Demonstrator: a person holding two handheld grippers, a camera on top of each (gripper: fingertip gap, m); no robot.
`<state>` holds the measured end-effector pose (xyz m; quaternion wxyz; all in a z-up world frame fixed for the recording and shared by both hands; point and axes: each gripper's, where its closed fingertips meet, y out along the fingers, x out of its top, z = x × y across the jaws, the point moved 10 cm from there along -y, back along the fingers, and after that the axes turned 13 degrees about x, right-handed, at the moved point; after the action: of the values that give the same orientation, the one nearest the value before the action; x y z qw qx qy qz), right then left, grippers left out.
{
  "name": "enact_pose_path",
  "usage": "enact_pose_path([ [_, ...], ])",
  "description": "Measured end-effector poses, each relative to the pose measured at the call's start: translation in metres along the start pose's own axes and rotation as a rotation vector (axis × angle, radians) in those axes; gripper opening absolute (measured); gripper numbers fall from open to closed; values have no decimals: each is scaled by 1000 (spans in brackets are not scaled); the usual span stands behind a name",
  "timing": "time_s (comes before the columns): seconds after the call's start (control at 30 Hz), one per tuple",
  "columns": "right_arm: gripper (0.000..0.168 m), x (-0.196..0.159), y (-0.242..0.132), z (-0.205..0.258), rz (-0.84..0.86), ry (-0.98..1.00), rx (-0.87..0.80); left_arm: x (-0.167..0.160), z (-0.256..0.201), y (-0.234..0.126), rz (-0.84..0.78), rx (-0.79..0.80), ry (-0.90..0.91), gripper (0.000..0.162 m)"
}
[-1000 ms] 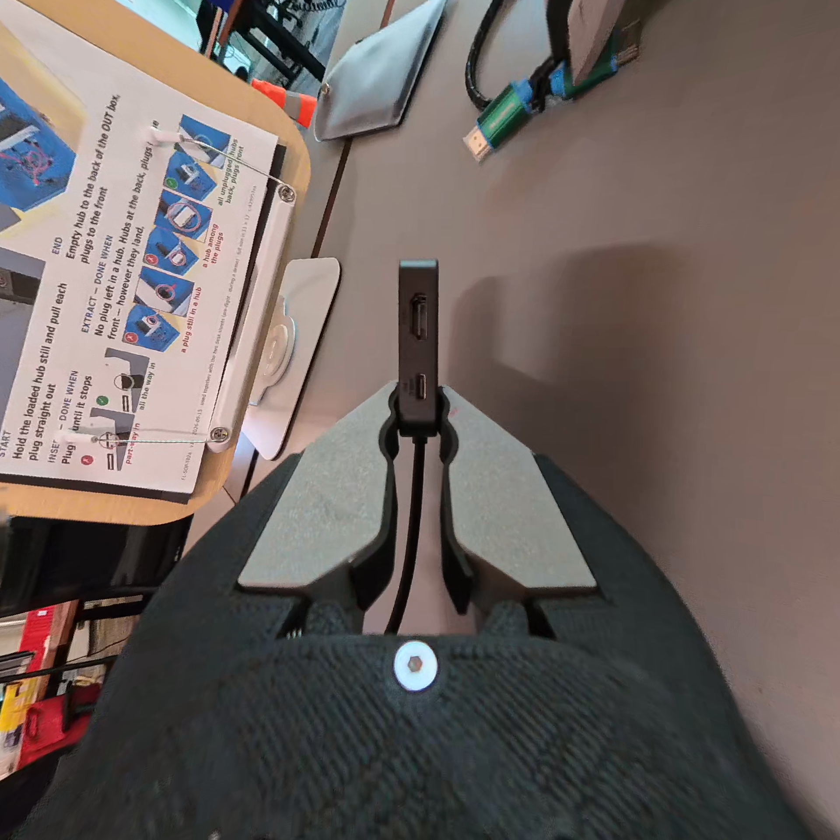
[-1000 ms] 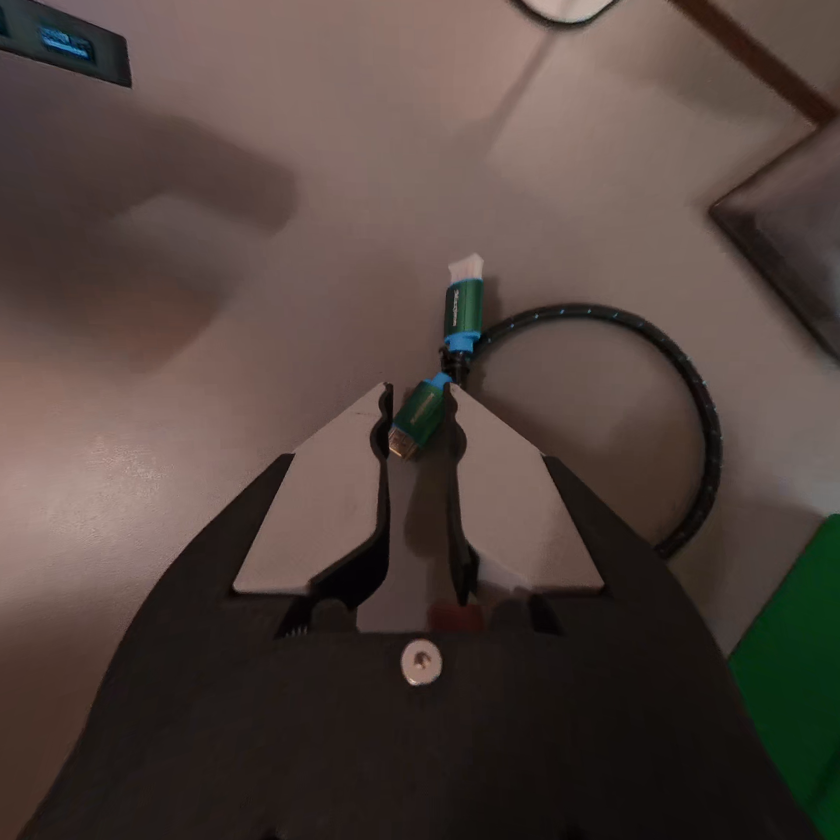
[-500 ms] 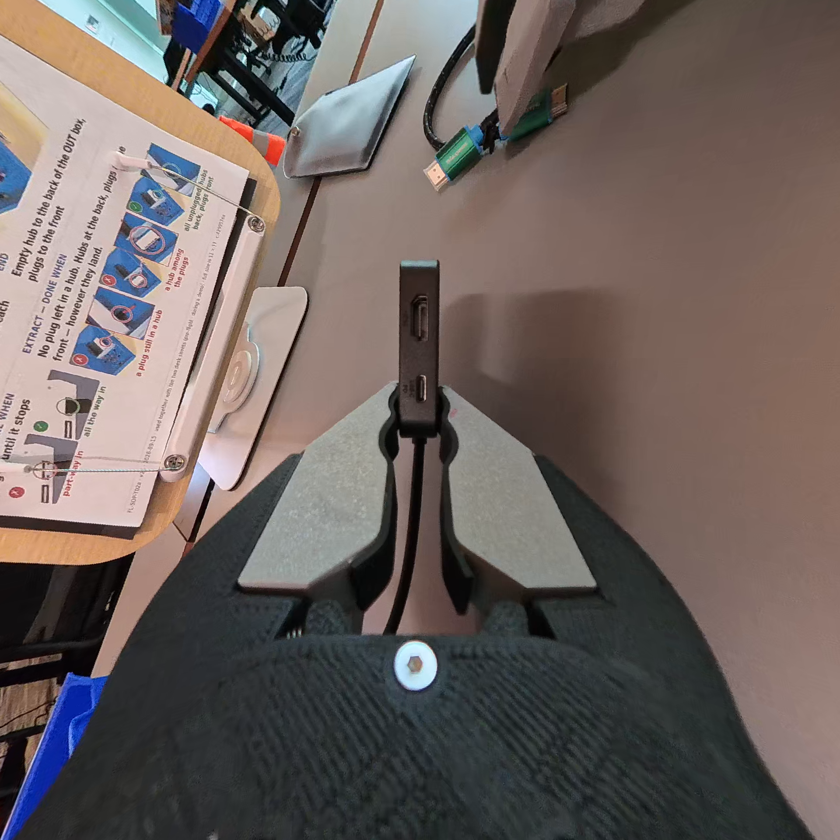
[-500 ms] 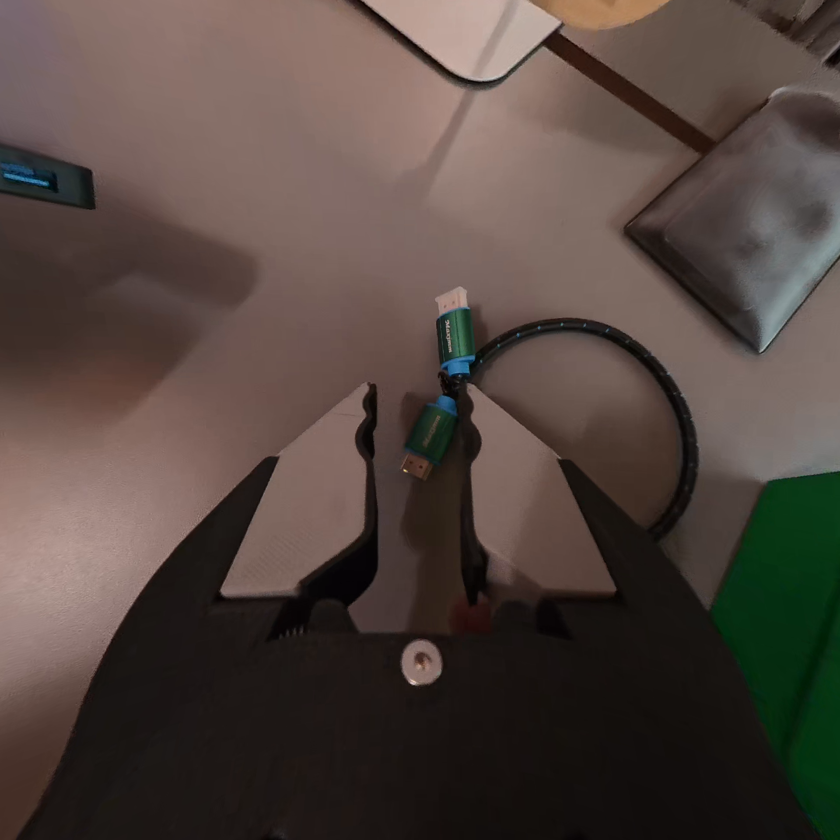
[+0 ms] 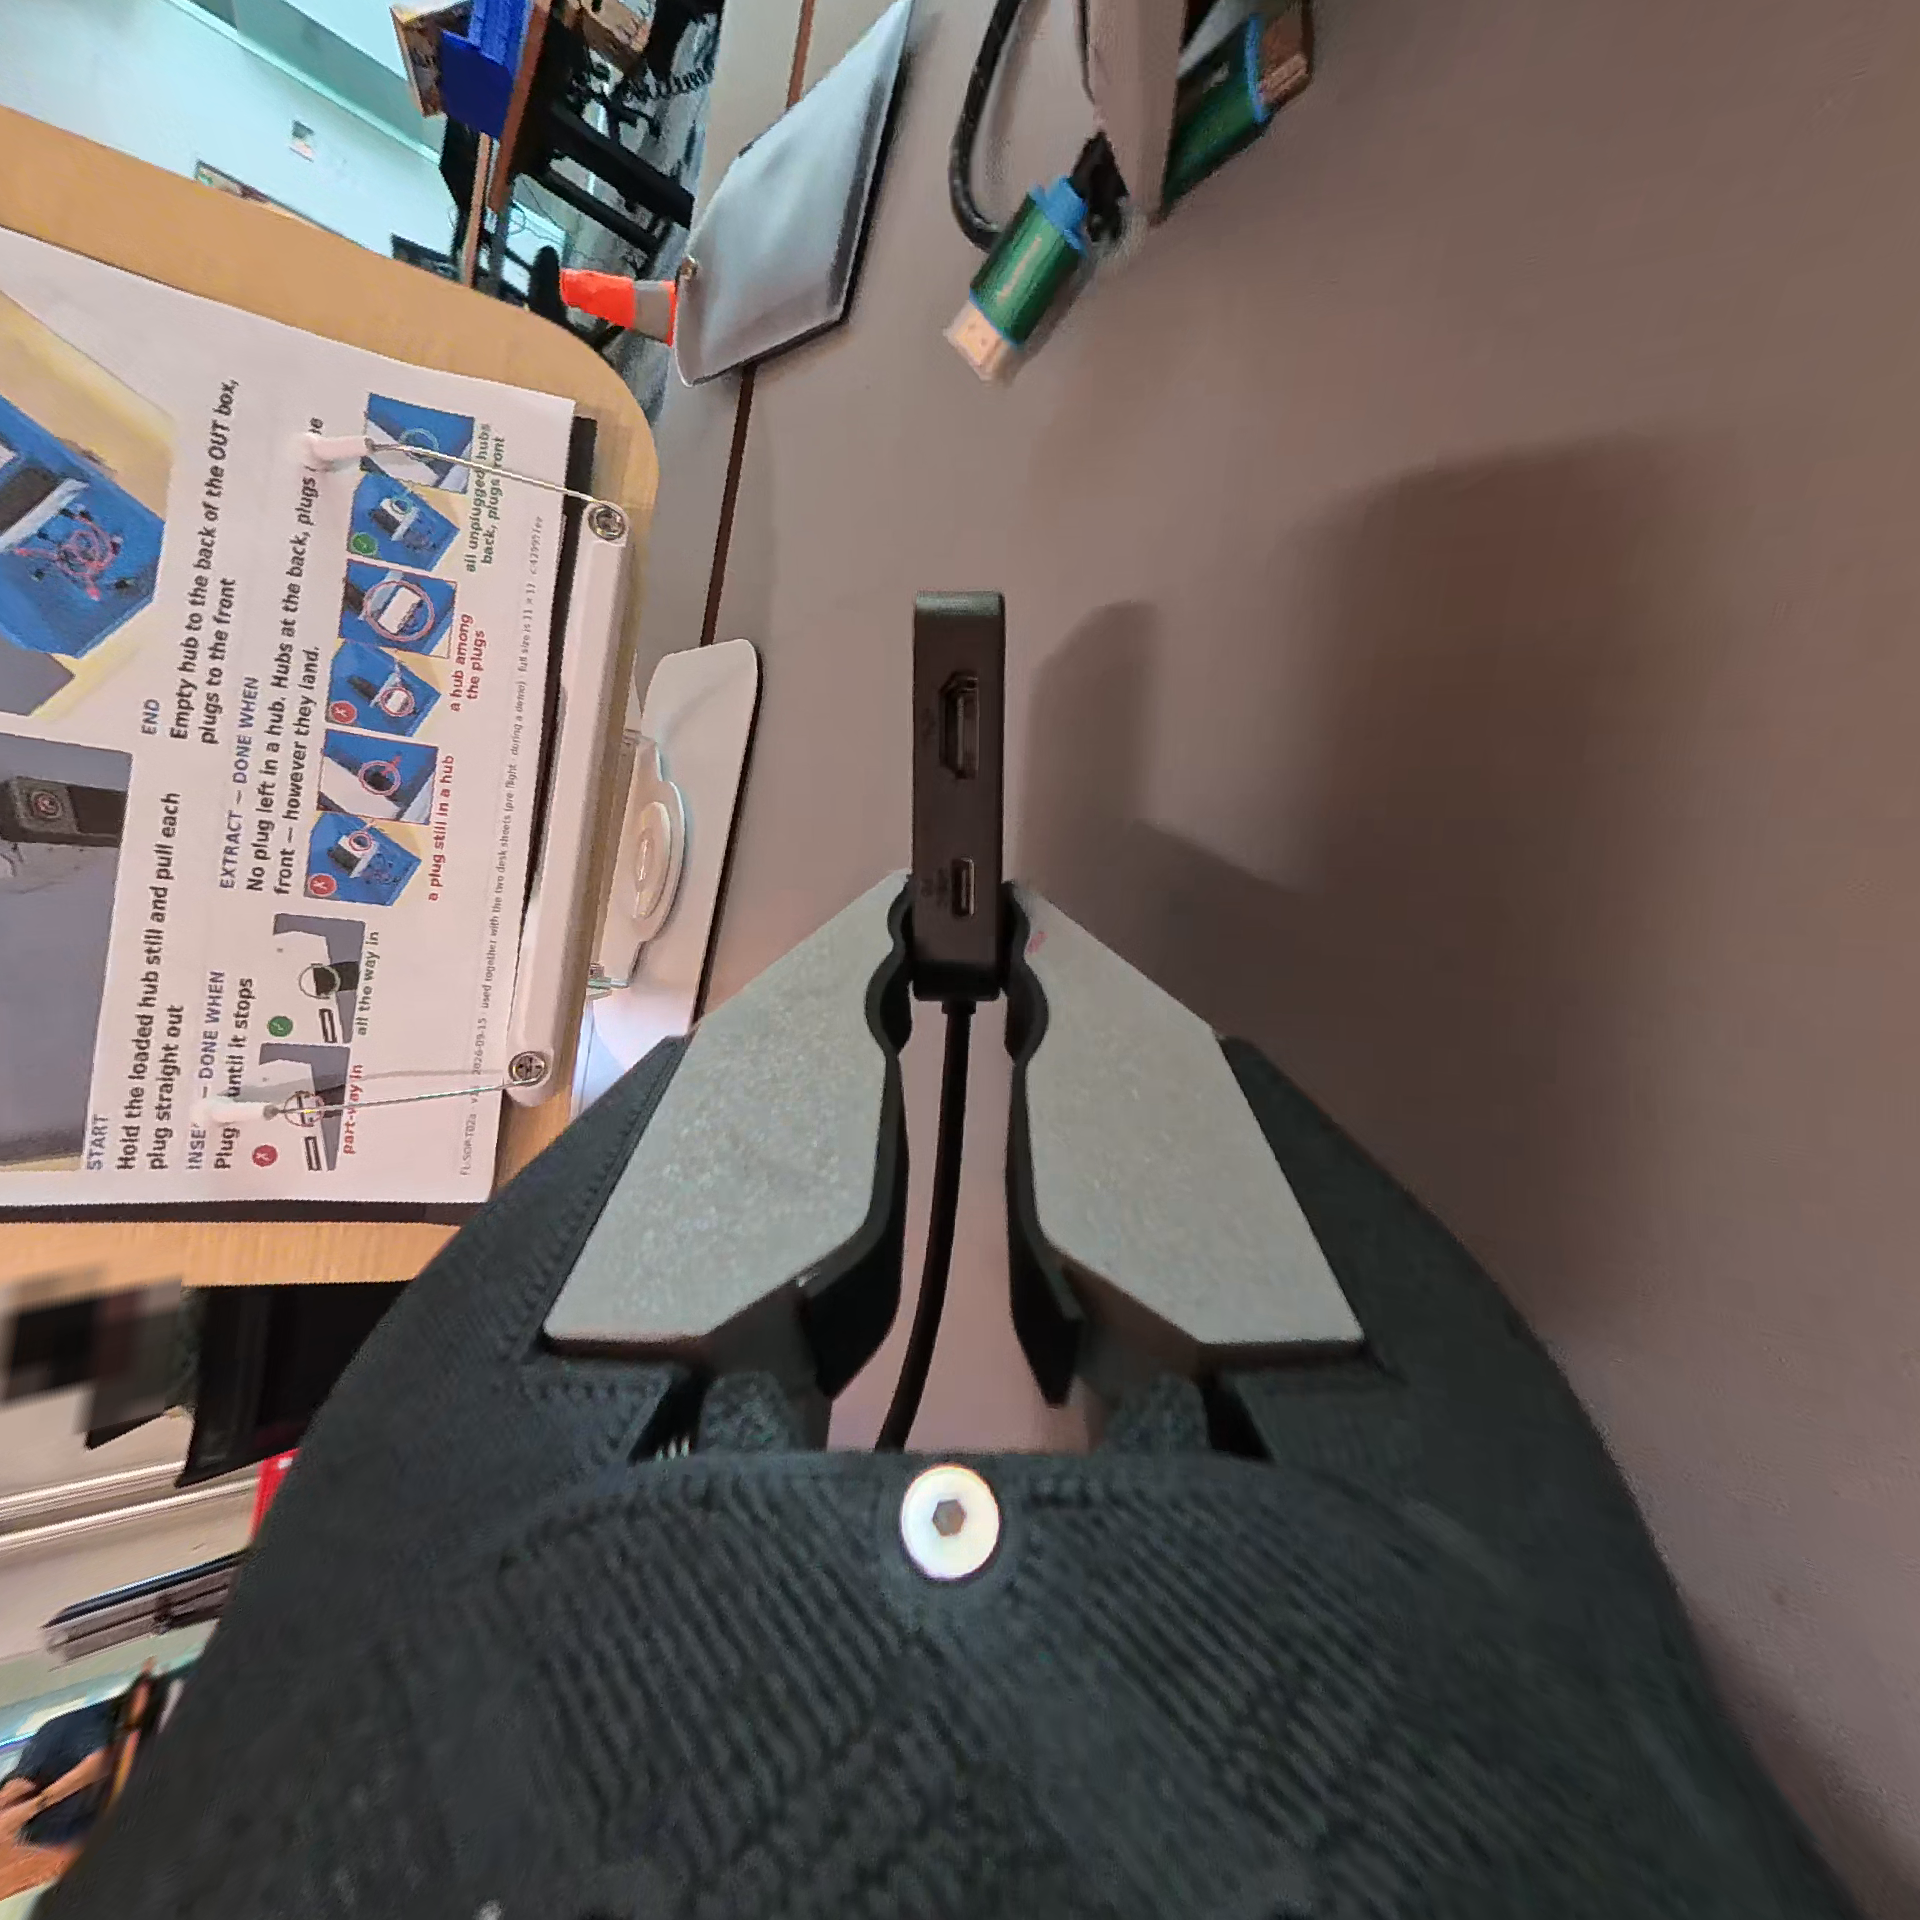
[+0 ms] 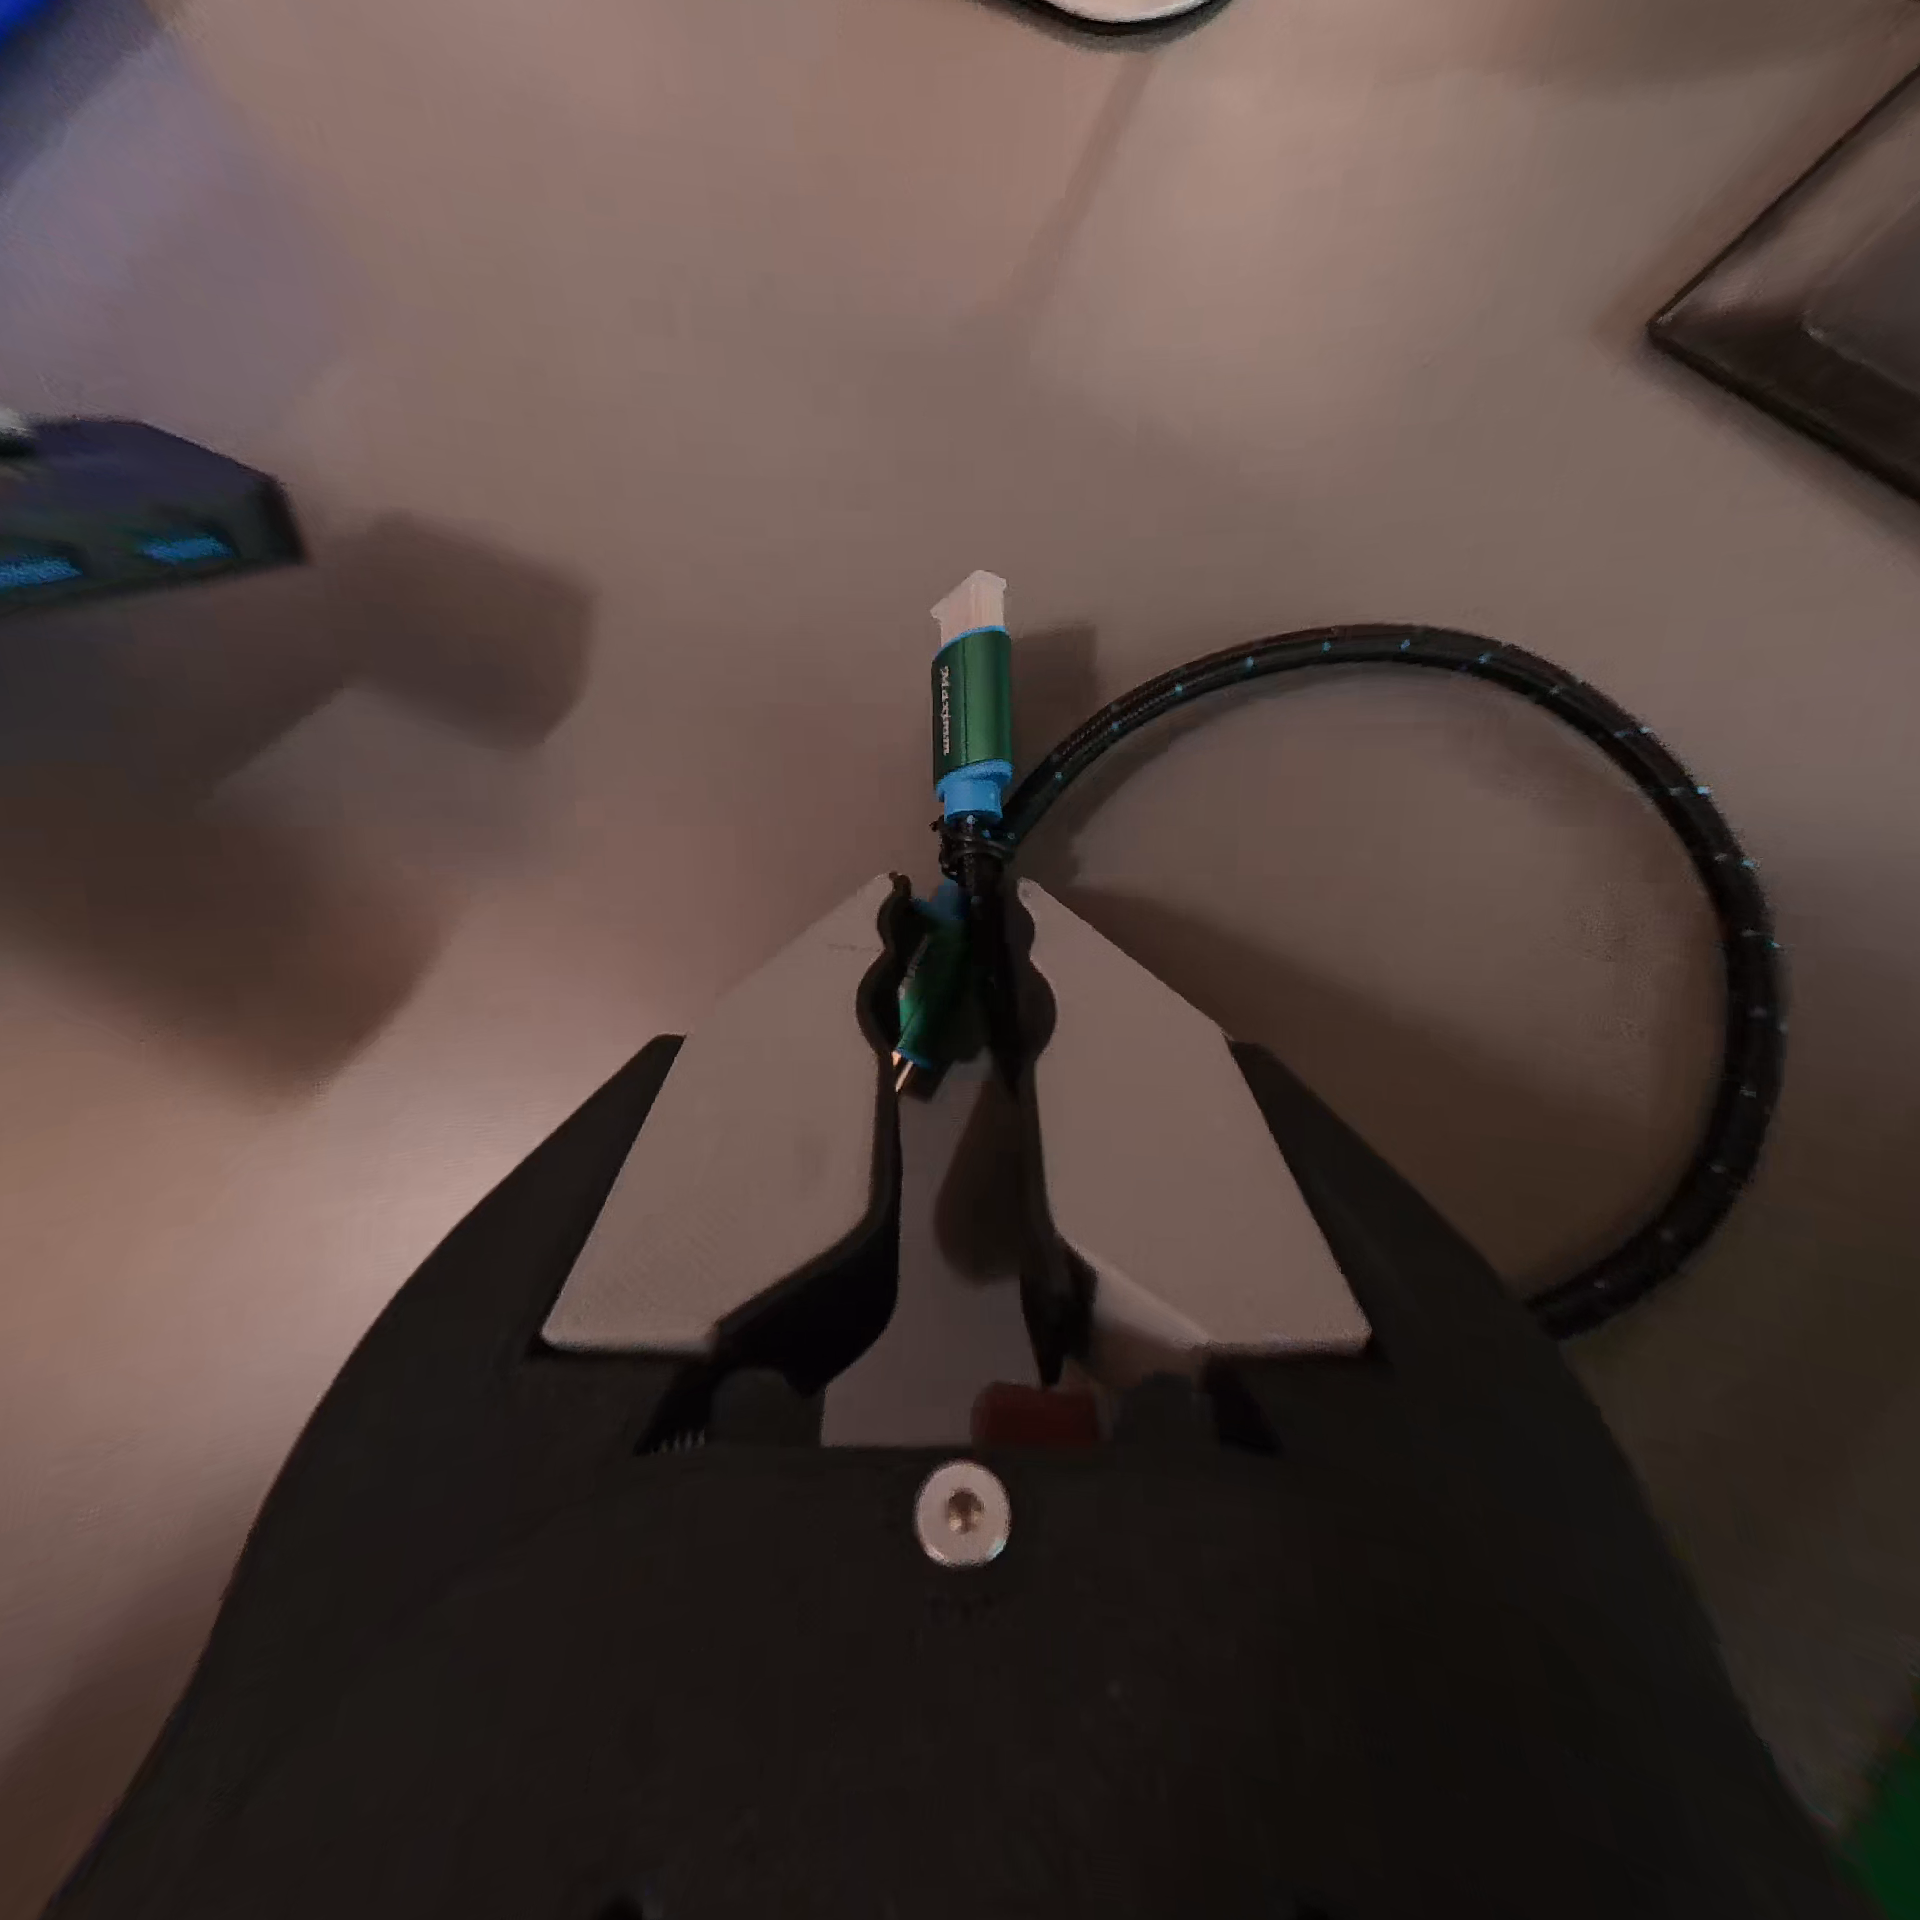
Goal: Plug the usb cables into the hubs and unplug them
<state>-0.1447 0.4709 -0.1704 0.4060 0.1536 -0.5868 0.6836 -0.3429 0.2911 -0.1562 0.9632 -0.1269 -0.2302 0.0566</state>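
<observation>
Grip looks sound on both sides: left hand-held gripper (image 5: pixel 958 914) is clamped on a black hub (image 5: pixel 958 769) jutting ahead of its tips; right hand-held gripper (image 6: pixel 956 904) is closed on a green plug (image 6: pixel 930 997), whose cable (image 6: pixel 1558 727) loops right over the tabletop (image 6: pixel 727 312). Squeezing squarely should prevent twisting.

Blurred black hub (image 6: pixel 135 520) cut off by right wrist view's left edge.

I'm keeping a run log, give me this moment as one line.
left gripper: shut on black hub | right gripper: shut on green plug | other green plug: lying on table
</observation>
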Motion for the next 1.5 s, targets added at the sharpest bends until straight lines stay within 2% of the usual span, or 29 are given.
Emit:
enact_pose_path([
  [0.13, 10, 3, -4, 2, -100, 71, 148, 0, -2, 0, 3, 8, 30, 11],
  [0.23, 8, 4, -5, 4, -127, 86, 195, 0, -1, 0, -1, 20, 32, 11],
  [0.43, 9, 2, 5, 11, -34, 19, 150, -2, -1, 2, 17, 50, 63, 11],
  [0.63, 16, 5, 9, 25, -42, 3, 279, -5, -1, 4, 37, 77, 91, 11],
  [0.77, 16, 6, -1, 18, -61, -12, 185, -5, 0, 4, 39, 81, 97, 12],
  [0.87, 16, 2, -9, 10, 4, -62, 34, -6, -1, 5, 45, 80, 100, 12],
  [0.93, 13, -4, -12, 9, 41, -61, -8, -7, 0, 5, 50, 85, 98, 12],
  [0.97, 11, -8, -12, 11, 63, -46, 10, -8, 1, 5, 53, 87, 92, 12],
  [1.0, 0, -11, -11, 14, 81, -29, 52, -9, 3, 5, 56, 91, 82, 11],
  [1.07, 0, -17, -8, 28, 113, -15, 183, -11, 6, 4, 62, 96, 55, 12],
  [1.17, 0, -21, -7, 63, 139, -73, 464, -13, 10, 4, 72, 99, 32, 11],
  [1.37, 19, -12, -14, 74, 115, -188, 349, -17, 10, 5, 88, 97, 33, 12],
  [1.5, 27, -9, -11, 88, 141, -382, 336, -20, 12, 5, 85, 94, 10, 11],
])
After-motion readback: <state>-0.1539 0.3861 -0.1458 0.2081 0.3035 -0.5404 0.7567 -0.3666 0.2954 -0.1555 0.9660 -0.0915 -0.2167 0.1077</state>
